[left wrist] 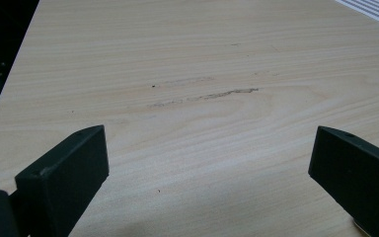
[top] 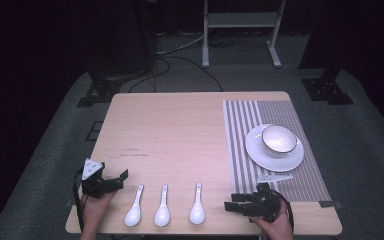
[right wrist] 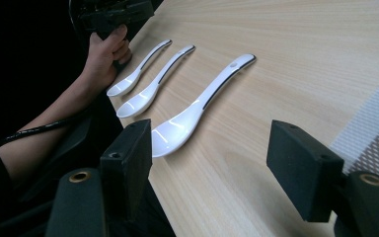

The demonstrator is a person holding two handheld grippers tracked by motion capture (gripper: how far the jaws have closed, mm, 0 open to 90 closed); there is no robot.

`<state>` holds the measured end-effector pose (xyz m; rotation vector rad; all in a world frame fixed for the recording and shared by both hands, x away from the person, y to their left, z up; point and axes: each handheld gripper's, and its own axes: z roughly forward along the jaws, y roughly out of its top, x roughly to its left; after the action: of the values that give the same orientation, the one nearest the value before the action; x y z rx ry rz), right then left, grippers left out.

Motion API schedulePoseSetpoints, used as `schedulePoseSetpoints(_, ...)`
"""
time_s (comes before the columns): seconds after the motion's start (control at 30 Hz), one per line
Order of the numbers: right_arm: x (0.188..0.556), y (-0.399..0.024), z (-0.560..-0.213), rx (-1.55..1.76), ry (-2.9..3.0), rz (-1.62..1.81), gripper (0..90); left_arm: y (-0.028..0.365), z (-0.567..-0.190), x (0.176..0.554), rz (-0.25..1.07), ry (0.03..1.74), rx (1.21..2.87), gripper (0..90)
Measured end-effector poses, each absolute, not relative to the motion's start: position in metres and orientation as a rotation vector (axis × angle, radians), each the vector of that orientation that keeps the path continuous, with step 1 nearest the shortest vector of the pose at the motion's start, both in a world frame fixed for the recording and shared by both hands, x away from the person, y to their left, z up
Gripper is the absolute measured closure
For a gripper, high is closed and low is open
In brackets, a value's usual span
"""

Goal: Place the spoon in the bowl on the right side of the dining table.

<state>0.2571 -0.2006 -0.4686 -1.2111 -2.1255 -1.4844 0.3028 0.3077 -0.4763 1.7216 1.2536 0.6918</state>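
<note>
**Right claw lines up on the nearest spoon**

The right gripper [top: 228, 206], jaws apart and empty, points at the glossy white ceramic spoon [top: 197, 203] just beside it, handle running away from the table's near edge [top: 200, 231]. The left gripper [top: 125, 177], also spread, sits farther off. Bare wood lies beyond.

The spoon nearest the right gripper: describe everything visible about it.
The spoon nearest the right gripper is a glossy white soup spoon, ceramic by its look, with a deep oval bowl and a grooved handle that has a dark line along it and a small hole near its tip. It lies flat, hollow side up, on the bare wooden table, bowl toward the person, rightmost in a row of three. Nothing touches it; the right gripper stands open beside it.
</note>
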Motion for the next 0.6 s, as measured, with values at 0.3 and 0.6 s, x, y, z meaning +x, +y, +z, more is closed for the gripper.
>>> schedulePoseSetpoints(0.3, 0.271, -0.189, -0.465, -1.212, -2.114, -1.474, 33.0, 0.308, -0.476, 0.303, 0.692, 1.253, 1.722, 0.6)
schedulePoseSetpoints(0.6, 0.282, -0.177, -0.464, -1.201, -2.107, -1.447, 33.1, 0.308, -0.476, 0.303, 0.689, 1.253, 1.72, 0.5)
